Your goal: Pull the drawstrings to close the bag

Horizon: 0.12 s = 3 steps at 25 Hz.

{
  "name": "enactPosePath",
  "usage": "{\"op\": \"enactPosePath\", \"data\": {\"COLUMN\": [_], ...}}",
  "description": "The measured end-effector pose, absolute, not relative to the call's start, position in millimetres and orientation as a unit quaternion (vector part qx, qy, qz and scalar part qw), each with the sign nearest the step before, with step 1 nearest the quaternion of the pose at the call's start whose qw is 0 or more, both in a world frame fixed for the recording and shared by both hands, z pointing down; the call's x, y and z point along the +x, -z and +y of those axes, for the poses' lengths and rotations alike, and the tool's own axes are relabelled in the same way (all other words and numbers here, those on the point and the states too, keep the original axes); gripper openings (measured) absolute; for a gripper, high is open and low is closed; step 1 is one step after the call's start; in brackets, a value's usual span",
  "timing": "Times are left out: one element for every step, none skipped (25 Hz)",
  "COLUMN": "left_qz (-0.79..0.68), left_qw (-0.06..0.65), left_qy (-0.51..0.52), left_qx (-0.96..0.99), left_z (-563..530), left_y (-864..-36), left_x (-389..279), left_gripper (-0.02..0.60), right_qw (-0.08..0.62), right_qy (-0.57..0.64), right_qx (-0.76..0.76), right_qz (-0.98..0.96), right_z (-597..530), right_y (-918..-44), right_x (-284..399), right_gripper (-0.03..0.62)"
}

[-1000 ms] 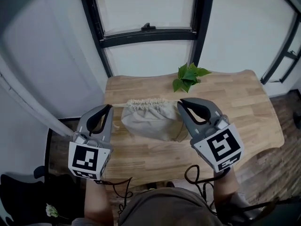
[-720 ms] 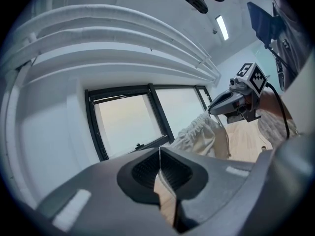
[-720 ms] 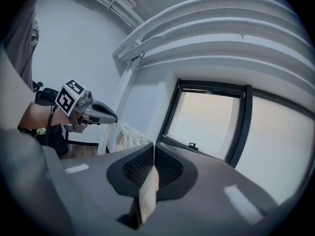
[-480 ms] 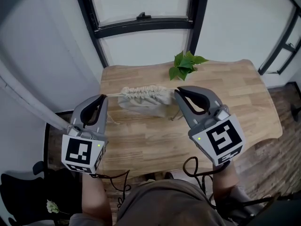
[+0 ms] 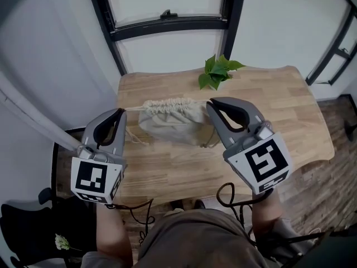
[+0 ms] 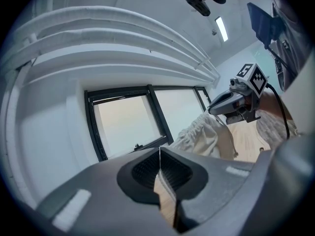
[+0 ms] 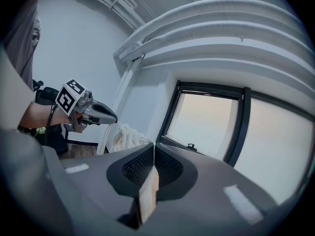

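Observation:
A beige cloth bag (image 5: 170,126) sits between my two grippers over the wooden table (image 5: 273,110), its mouth gathered into tight pleats (image 5: 167,104). My left gripper (image 5: 121,111) is shut on a thin drawstring (image 5: 134,108) that runs taut to the pleats. At the other end of the mouth my right gripper (image 5: 210,103) is shut at the pleated edge; the string there is hidden under its tip. In the left gripper view the jaws (image 6: 160,149) meet, with the bag (image 6: 209,134) ahead. The right gripper (image 7: 154,144) also shows closed jaws.
A small green leafy plant (image 5: 216,73) stands at the table's far edge, just behind the bag. A black-framed window (image 5: 167,24) fills the wall beyond. Loose string ends (image 5: 135,139) hang beside the bag. The table's rounded right end (image 5: 321,144) borders dark floor.
The bag's body hung lower and looked fuller a second ago, then drew up shorter. Both grippers keep nearly the same places, still shut at the two ends of the mouth.

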State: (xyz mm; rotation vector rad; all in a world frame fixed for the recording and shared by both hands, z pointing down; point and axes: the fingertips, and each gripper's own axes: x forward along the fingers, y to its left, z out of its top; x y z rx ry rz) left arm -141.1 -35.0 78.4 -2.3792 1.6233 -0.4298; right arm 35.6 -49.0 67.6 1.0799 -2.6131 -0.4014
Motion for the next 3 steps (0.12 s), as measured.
{"op": "enactPosePath", "data": {"left_qz": [0.554,0.554,0.555], "left_qw": [0.115,0.115,0.115], "left_qy": [0.147,0.147,0.147], "left_qx": [-0.811,-0.811,-0.811], "left_z": [-34.0,-32.9,-31.9], "left_y": [-76.9,-75.6,-74.3], "left_x": [-140.1,-139.3,-138.6], "left_gripper": [0.006,0.006,0.006], "right_qw": [0.142,0.142,0.141], "right_qy": [0.14,0.14,0.14], "right_qx": [0.374,0.375,0.375], "right_qz": [-0.906,-0.906,-0.906], "right_z": [-48.2,-47.3,-46.3], "right_y": [-67.0,-66.5,-65.9], "right_x": [36.3,36.9,37.5], "right_gripper": [0.035,0.035,0.035]}}
